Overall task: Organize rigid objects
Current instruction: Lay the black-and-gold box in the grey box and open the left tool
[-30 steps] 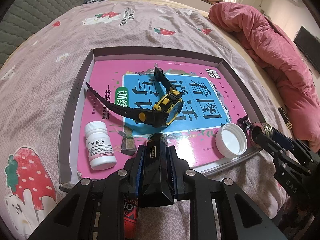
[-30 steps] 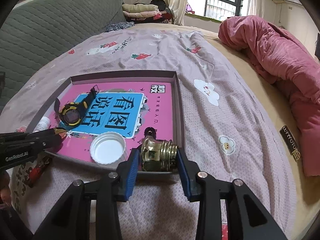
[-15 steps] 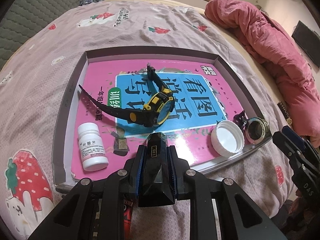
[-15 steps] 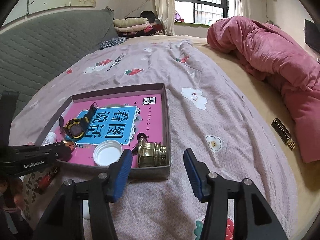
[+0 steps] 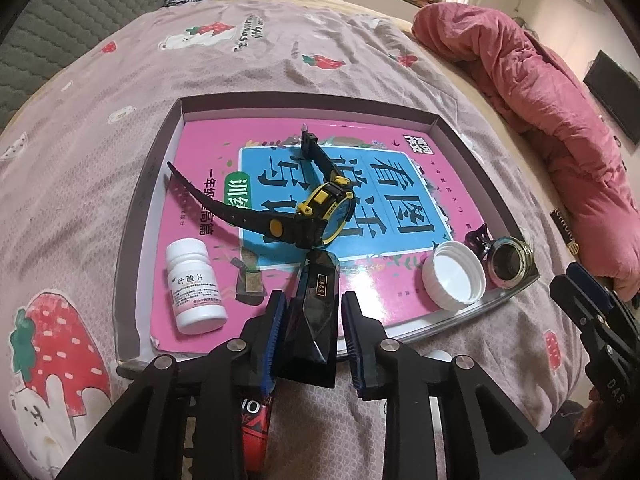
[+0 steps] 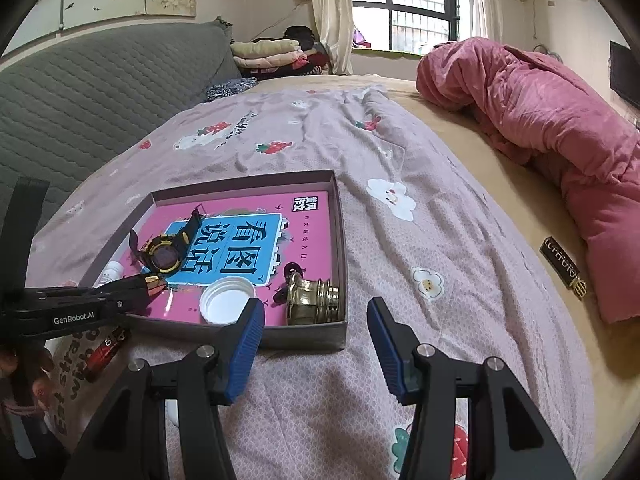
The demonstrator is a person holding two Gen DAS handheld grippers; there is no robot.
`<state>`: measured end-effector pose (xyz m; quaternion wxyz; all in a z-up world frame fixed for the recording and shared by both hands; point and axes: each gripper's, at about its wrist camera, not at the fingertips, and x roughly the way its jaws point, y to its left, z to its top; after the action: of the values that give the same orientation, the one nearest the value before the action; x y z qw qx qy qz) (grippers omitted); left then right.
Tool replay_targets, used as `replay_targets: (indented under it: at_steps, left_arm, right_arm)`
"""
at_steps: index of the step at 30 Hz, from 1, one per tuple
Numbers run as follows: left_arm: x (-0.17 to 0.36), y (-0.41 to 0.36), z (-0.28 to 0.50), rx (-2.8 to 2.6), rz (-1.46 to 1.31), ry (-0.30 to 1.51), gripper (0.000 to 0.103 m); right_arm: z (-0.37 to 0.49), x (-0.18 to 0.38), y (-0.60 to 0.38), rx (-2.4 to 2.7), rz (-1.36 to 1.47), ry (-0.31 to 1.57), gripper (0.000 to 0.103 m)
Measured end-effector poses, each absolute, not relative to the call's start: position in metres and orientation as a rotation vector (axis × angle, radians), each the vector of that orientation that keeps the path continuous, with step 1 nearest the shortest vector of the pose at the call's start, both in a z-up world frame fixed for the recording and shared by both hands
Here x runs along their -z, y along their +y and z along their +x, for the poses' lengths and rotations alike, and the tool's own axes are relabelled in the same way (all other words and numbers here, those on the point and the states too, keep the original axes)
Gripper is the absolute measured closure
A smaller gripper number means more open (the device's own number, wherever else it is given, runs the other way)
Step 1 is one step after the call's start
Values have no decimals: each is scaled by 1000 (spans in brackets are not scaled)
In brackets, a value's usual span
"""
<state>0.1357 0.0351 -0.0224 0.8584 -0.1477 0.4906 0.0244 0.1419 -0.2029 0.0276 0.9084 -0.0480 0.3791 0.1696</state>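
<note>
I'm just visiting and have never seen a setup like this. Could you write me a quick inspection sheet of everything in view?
Surface: bed with pink strawberry-print sheet.
Job's things: shallow grey cardboard tray lined with a pink-and-blue book cover, holding a black-and-yellow wristwatch, white pill bottle, white plastic cap and round brass fitting.
Clutter: red packet lying on the sheet outside the tray.
Grippers: left gripper shut on a faceted black bottle; right gripper open, empty.
Cables: nothing seen.
Surroundings: crumpled pink quilt, grey quilted headboard, window.

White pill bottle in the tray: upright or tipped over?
Upright. The pill bottle stands on its base, cap on top, in the tray.
</note>
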Motion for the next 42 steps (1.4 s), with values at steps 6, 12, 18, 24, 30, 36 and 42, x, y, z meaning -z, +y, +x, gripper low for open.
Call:
replay_targets:
  at_steps: [6, 12, 18, 24, 30, 36, 42]
  left_arm:
    - [19, 35, 131, -54, -315, 1023, 63]
    - [16, 36, 128, -58, -327, 1015, 55]
    - [11, 36, 121, -50, -340, 998, 53]
    - [5, 38, 117, -43, -348, 983, 53]
    - [-2, 36, 114, -25, -344, 969, 52]
    - [-17, 34, 102, -10, -341, 933, 42]
    - [-33, 42, 88, -19, -341, 905, 37]
  right_arm:
    - [140, -29, -202, -353, -106, 776, 50]
    - [138, -30, -200, -359, -107, 774, 50]
    - [135, -31, -197, -362, -116, 769, 50]
    - [133, -31, -196, -365, -117, 771, 50]
    - [130, -32, -195, -370, -120, 767, 50]
    - [123, -37, -191, -397, -118, 758, 50]
    - [115, -42, -179, -437, -138, 746, 49]
